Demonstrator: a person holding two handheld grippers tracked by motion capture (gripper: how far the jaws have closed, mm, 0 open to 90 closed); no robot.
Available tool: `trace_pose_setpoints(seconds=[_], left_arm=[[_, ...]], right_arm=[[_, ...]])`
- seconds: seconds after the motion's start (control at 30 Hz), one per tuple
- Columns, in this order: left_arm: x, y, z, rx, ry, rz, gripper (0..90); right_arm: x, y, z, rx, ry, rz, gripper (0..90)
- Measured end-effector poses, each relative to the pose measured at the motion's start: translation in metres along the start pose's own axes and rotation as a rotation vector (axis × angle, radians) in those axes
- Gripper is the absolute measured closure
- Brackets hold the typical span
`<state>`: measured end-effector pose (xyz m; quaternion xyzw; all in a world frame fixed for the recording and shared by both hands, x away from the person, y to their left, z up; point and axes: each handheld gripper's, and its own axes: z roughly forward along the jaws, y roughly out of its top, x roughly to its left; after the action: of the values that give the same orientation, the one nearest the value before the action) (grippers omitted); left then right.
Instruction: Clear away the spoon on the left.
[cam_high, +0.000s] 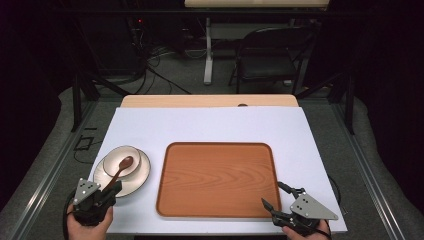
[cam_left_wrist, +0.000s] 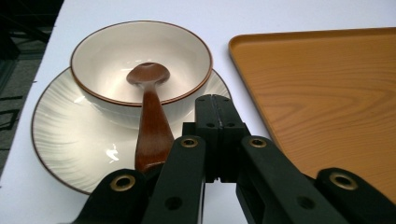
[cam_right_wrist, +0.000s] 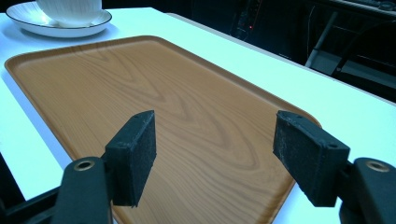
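A cream bowl (cam_high: 115, 156) with a brown rim stands on a cream plate (cam_high: 136, 181) at the table's left. A brown wooden spoon (cam_high: 120, 170) rests in the bowl, its handle leaning over the near rim. My left gripper (cam_high: 114, 186) is at the plate's near edge, shut with nothing between its jaws. In the left gripper view the closed tips (cam_left_wrist: 213, 100) sit just right of the spoon (cam_left_wrist: 152, 121) handle, in front of the bowl (cam_left_wrist: 121, 51). My right gripper (cam_high: 272, 194) stands open over the near right corner of the wooden tray (cam_high: 217, 180), nothing between its pads (cam_right_wrist: 133, 154).
The bare tray (cam_right_wrist: 140, 84) lies mid-table on a white mat (cam_high: 200, 125). Plate (cam_right_wrist: 56, 30) and bowl (cam_right_wrist: 70, 9) show at the far left of the right gripper view. A chair (cam_high: 267, 55) and table legs stand beyond the far edge.
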<state>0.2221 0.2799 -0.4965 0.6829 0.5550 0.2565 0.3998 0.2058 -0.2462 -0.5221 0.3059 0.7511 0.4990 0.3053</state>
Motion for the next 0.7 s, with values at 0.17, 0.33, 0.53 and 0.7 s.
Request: trace_pose_setpoints(seconds=[0.17, 0.33, 0.53, 0.7], left_arm=[[0.008, 0.0, -0.003, -0.012, 0.028, -0.004, 90.0], [0.017, 0.0, -0.006, -0.023, 0.061, -0.019, 90.0], [0.029, 0.0, -0.006, -0.032, 0.101, -0.03, 90.0], [0.042, 0.001, -0.005, -0.036, 0.142, -0.053, 90.0]], right_arm=[[0.0, 0.0, 0.0, 0.002, 0.0, 0.003, 30.0], [0.0, -0.001, 0.0, 0.003, 0.001, 0.007, 30.0], [0.0, 0.0, 0.001, 0.004, 0.003, 0.001, 30.1], [0.0, -0.001, 0.001, 0.004, 0.002, 0.005, 30.1]])
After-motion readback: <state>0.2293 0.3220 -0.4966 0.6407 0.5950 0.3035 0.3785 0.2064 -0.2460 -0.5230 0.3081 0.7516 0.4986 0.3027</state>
